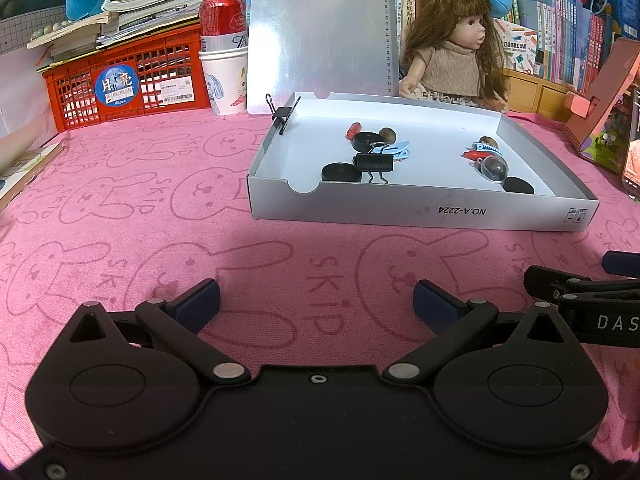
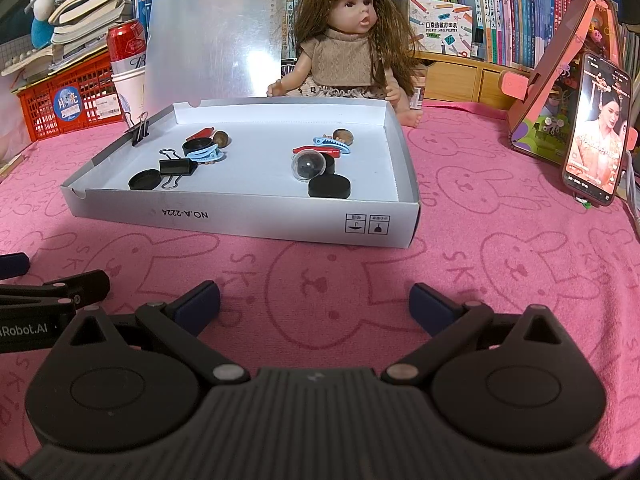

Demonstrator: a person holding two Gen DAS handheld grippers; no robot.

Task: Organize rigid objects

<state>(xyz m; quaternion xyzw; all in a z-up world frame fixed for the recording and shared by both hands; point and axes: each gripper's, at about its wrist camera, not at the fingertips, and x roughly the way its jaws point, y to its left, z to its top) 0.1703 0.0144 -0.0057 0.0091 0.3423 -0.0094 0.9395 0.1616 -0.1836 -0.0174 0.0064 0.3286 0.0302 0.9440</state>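
1. 2 loose clusters of small rigid things lay inside a shallow white cardboard box (image 2: 256,216) on the pink rabbit-print cloth (image 2: 480,240).
2. In the left cluster, a large black binder clip (image 2: 176,168) lay beside a black round lid (image 2: 145,180), with a blue hair clip (image 2: 206,155), another black lid (image 2: 198,145), a red piece (image 2: 200,133) and a brown nut (image 2: 221,138) just behind.
3. In the right cluster, a clear dome (image 2: 307,165) sat just behind a black disc (image 2: 329,191), with a red piece (image 2: 316,151), a second blue hair clip (image 2: 332,143) and a second nut (image 2: 344,136) further back.
4. 1 smaller binder clip (image 2: 140,130) was clamped on the box's left wall.
5. The left gripper (image 1: 316,300) hovered over bare cloth in front of the box, its blue-padded jaws spread wide with nothing between them.
6. The right gripper (image 2: 316,300) stood beside it, also short of the box, jaws spread and empty.
7. Behind the box sat a doll (image 2: 348,48) and an upright silver panel (image 2: 216,32).
8. A red crate (image 1: 124,80) under stacked books, a red can (image 1: 222,20) in a paper cup (image 1: 226,80), and a lit phone (image 2: 596,128) against a pink cardboard house (image 2: 552,80) ringed the cloth.
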